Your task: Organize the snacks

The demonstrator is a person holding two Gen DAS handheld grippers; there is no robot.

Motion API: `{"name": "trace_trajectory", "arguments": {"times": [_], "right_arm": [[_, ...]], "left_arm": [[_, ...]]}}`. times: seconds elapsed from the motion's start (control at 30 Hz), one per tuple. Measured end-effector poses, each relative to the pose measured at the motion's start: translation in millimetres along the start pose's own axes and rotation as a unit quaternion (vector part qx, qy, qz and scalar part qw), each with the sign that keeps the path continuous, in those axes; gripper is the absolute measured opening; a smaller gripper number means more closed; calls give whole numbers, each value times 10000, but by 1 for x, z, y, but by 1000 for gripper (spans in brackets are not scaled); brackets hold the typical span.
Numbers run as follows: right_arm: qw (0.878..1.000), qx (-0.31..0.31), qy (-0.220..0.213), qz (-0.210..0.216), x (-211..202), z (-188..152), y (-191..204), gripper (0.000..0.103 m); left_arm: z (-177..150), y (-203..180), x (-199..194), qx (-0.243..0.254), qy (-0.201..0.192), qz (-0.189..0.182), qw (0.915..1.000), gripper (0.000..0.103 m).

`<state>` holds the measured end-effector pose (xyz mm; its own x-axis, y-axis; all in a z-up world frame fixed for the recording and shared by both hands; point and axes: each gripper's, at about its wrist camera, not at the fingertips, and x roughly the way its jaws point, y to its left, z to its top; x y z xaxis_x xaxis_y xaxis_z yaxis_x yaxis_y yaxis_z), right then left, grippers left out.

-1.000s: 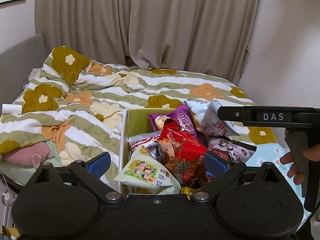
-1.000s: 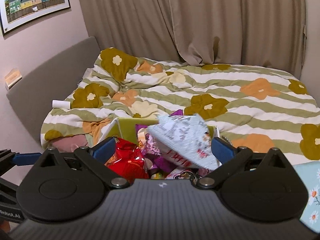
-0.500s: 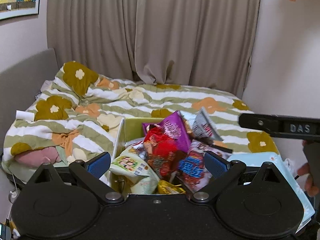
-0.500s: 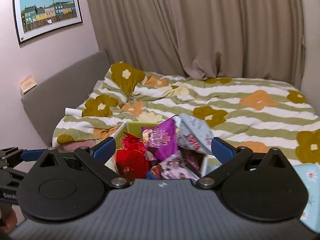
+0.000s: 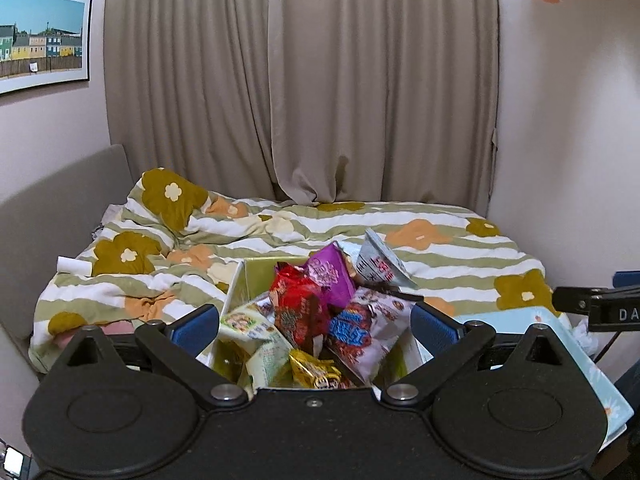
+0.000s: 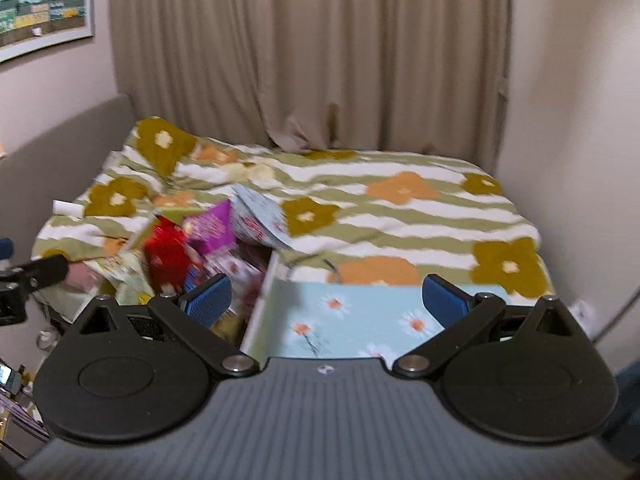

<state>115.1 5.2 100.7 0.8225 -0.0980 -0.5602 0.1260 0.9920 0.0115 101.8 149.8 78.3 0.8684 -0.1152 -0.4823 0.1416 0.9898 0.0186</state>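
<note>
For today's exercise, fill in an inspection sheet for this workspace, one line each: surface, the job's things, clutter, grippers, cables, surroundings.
Surface: bed with green-striped floral quilt, rumpled at left.
Job's things: open yellow-green cardboard box heaped with packets, including a red foil snack bag, a purple snack bag and a white cone-shaped packet at the top; pale blue daisy-print box lid beside it.
Clutter: small white roll on the quilt.
Grippers: left gripper open, empty; right gripper open, empty.
Cables: nothing seen.
Surroundings: beige curtains, framed picture of coloured houses, grey headboard.
</note>
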Motion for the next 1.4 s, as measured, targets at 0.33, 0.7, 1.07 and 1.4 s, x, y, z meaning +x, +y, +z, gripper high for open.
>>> {"name": "trace_trajectory", "arguments": {"times": [0.33, 0.7, 1.07, 1.4], "right_arm": [[9992, 43, 293, -285, -15, -44, -13, 103], [9988, 128, 305, -372, -26, -55, -21, 103], [9985, 176, 357, -380, -26, -59, -24, 103], [9980, 224, 454, -382, -23, -61, -24, 103]], "left_arm": [[-26, -25, -13, 136, 116, -109, 9998, 103], [-31, -32, -20, 152, 60, -161, 9997, 103], [-31, -32, -22, 125, 75, -125, 9998, 103], [-31, -34, -19, 122, 114, -112, 9998, 103]]}}
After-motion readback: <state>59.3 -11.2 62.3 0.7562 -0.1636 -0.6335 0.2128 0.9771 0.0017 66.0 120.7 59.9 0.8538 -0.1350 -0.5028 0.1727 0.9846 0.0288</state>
